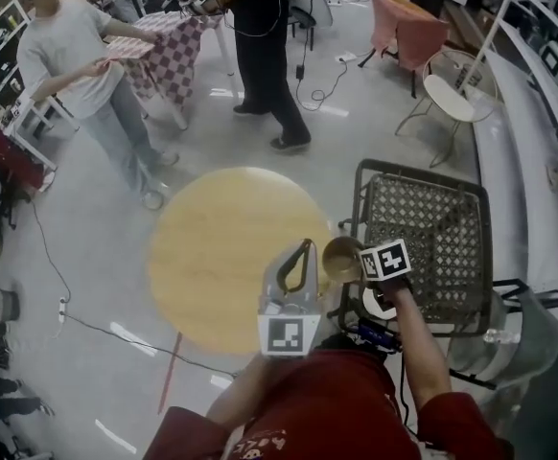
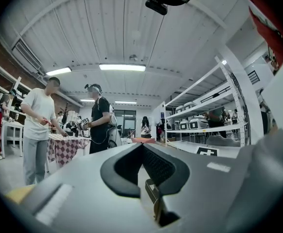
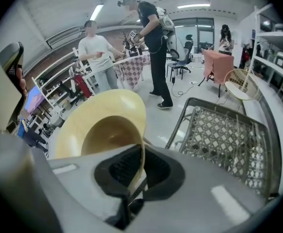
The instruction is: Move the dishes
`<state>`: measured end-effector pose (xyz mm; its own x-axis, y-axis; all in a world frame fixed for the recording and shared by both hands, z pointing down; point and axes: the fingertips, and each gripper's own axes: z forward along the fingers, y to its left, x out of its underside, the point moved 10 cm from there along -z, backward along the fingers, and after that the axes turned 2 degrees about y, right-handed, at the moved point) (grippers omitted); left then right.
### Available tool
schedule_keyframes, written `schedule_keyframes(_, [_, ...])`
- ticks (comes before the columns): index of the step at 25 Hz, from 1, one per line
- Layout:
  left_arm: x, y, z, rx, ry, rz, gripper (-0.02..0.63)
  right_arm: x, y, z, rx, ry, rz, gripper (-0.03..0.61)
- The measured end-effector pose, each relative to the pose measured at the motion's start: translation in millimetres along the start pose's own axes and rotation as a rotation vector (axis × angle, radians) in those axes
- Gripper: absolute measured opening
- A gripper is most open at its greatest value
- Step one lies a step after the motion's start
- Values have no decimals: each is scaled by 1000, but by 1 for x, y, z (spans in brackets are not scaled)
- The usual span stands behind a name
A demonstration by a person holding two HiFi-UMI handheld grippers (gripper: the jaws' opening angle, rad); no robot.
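Note:
My right gripper point(image 1: 358, 263) is shut on the rim of a small tan bowl point(image 1: 340, 257), held in the air just off the right edge of the round wooden table point(image 1: 226, 257). In the right gripper view the thin rim of the bowl point(image 3: 105, 132) runs between the pads, and the right gripper point(image 3: 140, 152) tilts down. My left gripper point(image 1: 305, 246) hangs over the table's right part, shut with nothing in it. In its own view the left gripper point(image 2: 142, 145) points out level across the room. A white round thing point(image 1: 380, 304) shows partly under my right hand.
A black metal mesh chair point(image 1: 432, 242) stands right of the table, close to the bowl. Two people point(image 1: 260, 46) work at a checked table point(image 1: 169, 51) at the back. A pink chair point(image 1: 408, 32), a white wire chair point(image 1: 452, 94), floor cables and long shelving point(image 1: 538, 171) lie around.

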<state>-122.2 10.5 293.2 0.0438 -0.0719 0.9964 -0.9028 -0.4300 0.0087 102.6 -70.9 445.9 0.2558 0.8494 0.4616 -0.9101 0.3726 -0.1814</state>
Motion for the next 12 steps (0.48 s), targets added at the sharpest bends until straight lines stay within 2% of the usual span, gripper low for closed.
schedule_keyframes(12, [4, -57, 21, 116, 0, -8, 6, 43, -57, -38, 65, -55, 134, 11])
